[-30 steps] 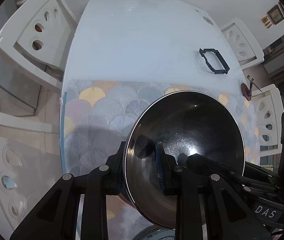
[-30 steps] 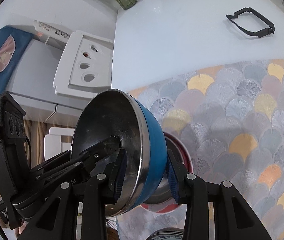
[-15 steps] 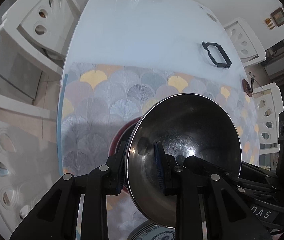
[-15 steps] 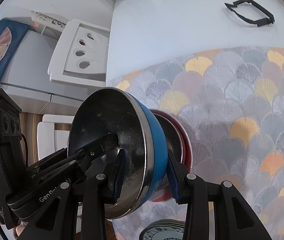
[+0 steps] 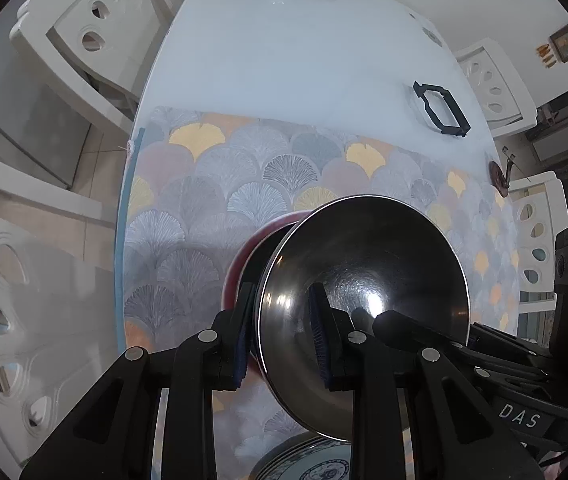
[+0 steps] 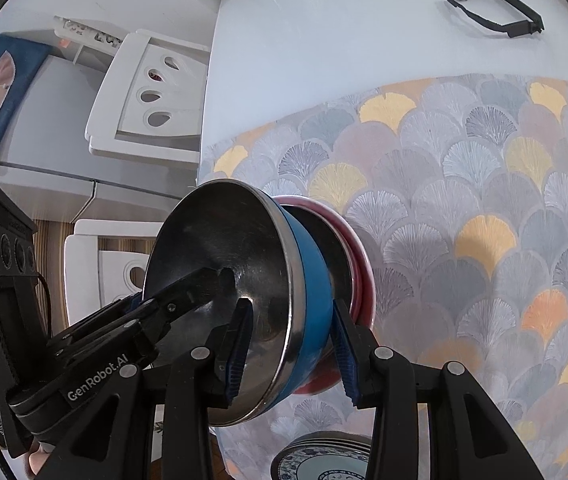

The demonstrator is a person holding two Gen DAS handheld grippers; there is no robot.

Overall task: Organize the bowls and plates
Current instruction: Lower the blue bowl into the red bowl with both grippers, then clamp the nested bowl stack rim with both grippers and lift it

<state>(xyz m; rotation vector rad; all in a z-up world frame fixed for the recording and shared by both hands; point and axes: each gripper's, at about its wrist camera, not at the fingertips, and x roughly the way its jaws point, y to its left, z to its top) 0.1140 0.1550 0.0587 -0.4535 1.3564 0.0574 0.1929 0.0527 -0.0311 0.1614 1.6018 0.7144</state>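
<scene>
Your left gripper (image 6: 220, 280) reads "GenRobot.AI" on its side, and your right gripper (image 5: 367, 316) shows "DAS". Both sets of jaws are clamped on the rim of the blue bowl (image 6: 311, 280), one finger inside the steel lining, one outside. You hold the bowl tipped on edge, base toward the red bowl (image 6: 363, 280) on the patterned mat (image 6: 463, 184), above the counter (image 5: 303, 60). Patterned plates (image 6: 319, 460) lie nearest you.

Both grippers point steeply down and clamp opposite sides of the bowl (image 6: 244, 300): the left gripper (image 5: 284, 336) and the right gripper (image 6: 289, 348) each pinch its rim.
</scene>
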